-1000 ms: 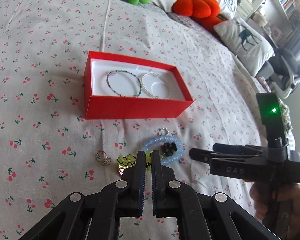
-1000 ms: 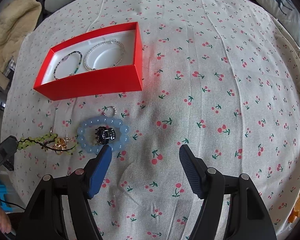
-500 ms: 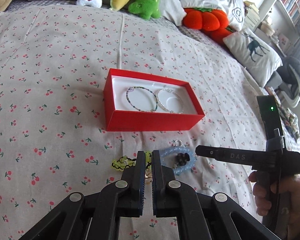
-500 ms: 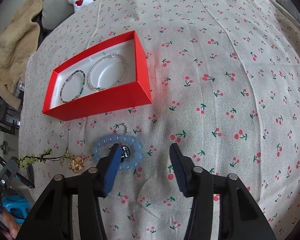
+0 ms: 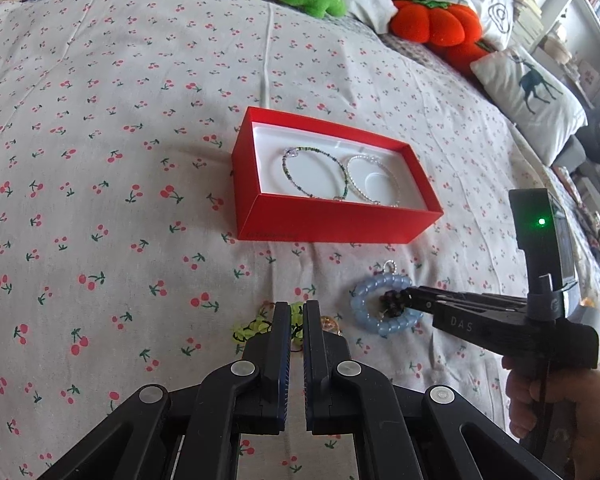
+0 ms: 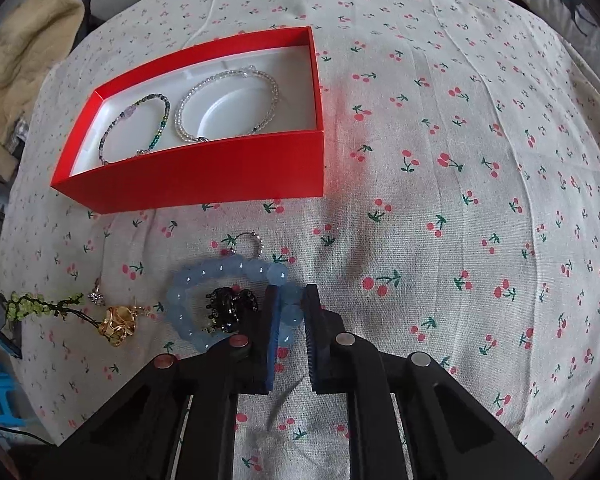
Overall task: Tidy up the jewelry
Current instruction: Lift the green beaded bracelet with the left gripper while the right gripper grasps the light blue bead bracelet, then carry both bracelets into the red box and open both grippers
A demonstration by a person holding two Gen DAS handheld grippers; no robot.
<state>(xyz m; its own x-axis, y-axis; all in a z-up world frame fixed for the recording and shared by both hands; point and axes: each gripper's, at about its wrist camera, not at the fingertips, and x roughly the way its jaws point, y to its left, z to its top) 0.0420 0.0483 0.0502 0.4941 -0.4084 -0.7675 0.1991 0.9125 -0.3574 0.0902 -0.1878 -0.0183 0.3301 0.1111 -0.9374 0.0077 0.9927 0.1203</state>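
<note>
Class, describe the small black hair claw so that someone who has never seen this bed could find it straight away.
Start at the red box on the cherry-print bedspread and look just in front of it for the pale blue bead bracelet. The black hair claw lies inside that ring. It is the only black, toothed piece; its neighbours are a gold flower and green beads.

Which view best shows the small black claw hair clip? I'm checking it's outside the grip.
Right wrist view: small black claw hair clip lies unobstructed inside the pale blue beaded bracelet. Left wrist view partly hides it.
</note>
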